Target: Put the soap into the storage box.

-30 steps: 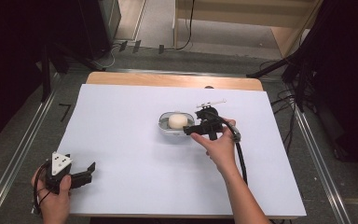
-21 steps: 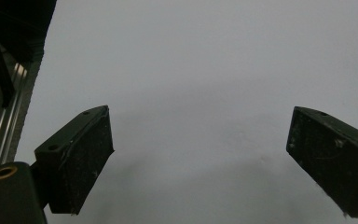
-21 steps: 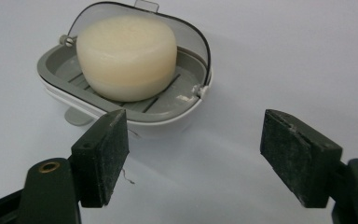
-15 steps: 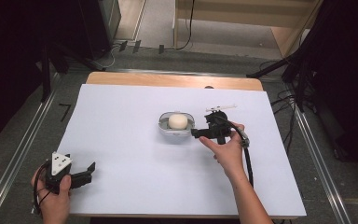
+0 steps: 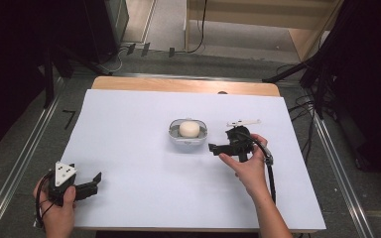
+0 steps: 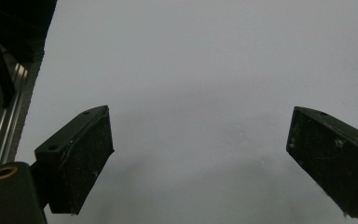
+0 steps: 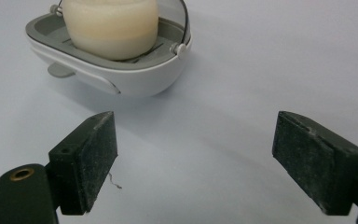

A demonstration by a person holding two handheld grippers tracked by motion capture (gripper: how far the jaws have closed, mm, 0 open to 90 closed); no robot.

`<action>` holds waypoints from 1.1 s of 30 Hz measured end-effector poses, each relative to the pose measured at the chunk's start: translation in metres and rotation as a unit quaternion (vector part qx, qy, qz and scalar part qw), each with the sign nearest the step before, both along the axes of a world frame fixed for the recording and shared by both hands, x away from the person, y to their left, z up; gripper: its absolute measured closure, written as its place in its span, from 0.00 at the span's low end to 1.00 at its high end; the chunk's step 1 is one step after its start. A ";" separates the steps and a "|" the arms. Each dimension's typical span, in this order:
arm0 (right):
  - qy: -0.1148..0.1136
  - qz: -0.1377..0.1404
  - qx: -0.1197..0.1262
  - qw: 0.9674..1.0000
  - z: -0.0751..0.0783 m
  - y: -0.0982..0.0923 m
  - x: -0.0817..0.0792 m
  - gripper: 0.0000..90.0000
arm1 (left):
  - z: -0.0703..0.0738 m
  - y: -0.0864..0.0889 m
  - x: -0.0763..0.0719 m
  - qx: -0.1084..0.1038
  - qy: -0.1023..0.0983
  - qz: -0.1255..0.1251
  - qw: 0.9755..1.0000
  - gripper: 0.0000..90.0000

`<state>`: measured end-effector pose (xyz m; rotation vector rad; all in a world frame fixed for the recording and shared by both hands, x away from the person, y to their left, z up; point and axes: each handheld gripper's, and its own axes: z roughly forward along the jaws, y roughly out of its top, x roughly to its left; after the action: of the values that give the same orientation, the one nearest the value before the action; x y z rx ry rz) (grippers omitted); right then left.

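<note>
A small grey-and-white soap dish (image 5: 187, 139) stands at the middle of the white table sheet, with a round cream bar of soap (image 5: 189, 128) in it. In the right gripper view the dish (image 7: 121, 74) and soap (image 7: 109, 21) lie just ahead of the jaws. My right gripper (image 5: 217, 143) is a little to the right of the dish and points at it. Its jaws have just been opening, and my right gripper (image 7: 196, 158) has only bare sheet between its pads. My left gripper (image 5: 95, 181) rests at the near left, and in its own view my left gripper (image 6: 200, 158) stands open over bare sheet.
A thin white plastic piece (image 5: 243, 122) lies on the sheet just behind the right hand. The wooden table edge (image 5: 183, 85) runs along the far side. Metal rails (image 5: 20, 163) flank the table, and cables lie on the floor at the right.
The right gripper has drawn back from the dish, to the right and toward the near side, and its jaws stand wider. The left gripper has not moved.
</note>
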<state>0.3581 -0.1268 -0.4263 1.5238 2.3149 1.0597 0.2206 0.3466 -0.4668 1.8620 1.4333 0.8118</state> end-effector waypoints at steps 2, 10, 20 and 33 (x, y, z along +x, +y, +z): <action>-0.001 0.001 -0.002 1.000 -0.002 -0.002 -0.003 0.15 | 0.000 0.000 0.000 0.000 0.000 0.000 1.000 0.09; -0.004 -0.002 0.001 1.000 -0.009 -0.013 -0.011 0.15 | 0.000 0.000 0.000 0.002 0.001 0.000 1.000 0.09; -0.011 -0.011 0.006 1.000 -0.017 -0.030 -0.022 0.15 | 0.000 0.000 0.000 0.002 0.000 -0.001 1.000 0.09; -0.018 -0.018 0.018 1.000 -0.027 -0.054 -0.036 0.15 | 0.000 -0.001 0.000 0.006 0.000 0.000 1.000 0.09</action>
<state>0.3220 -0.1804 -0.4538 1.5409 2.2472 1.1156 0.2210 0.3457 -0.4672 1.8714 1.4306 0.8215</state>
